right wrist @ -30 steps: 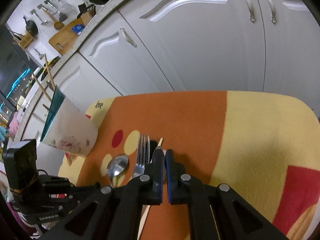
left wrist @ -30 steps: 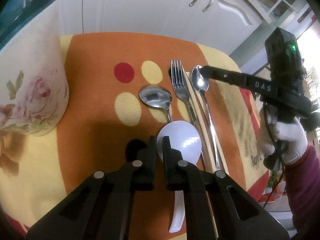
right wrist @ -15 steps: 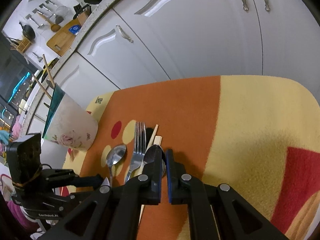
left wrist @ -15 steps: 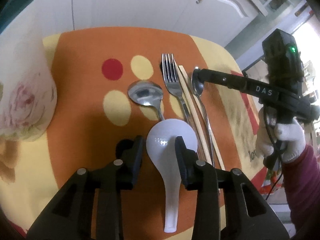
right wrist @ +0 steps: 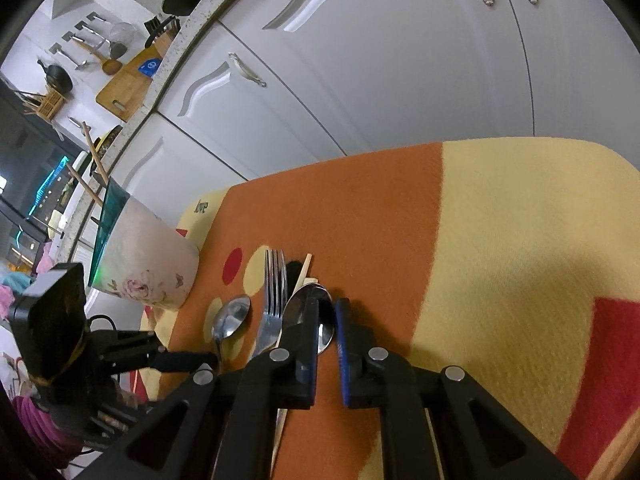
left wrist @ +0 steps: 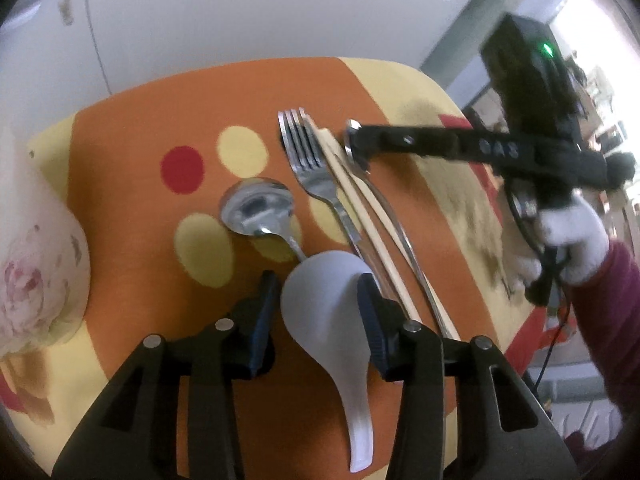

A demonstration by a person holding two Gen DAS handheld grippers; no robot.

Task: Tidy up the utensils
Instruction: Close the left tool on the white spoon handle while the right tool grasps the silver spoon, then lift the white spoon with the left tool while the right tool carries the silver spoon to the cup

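Little here can be read. On the yellow corner of the orange-and-yellow patterned tablecloth (right wrist: 520,216), just behind the pale flowered cup, the word "love" (right wrist: 201,207) stands in small dark letters, tilted. On the black arm of the right gripper (left wrist: 356,148), seen from the left wrist view, there is pale lettering (left wrist: 498,148) — blurred, something like "DAS", though I cannot be sure. The blue label on the wooden cutting board (right wrist: 132,80) leaning on the counter is too small to make out.
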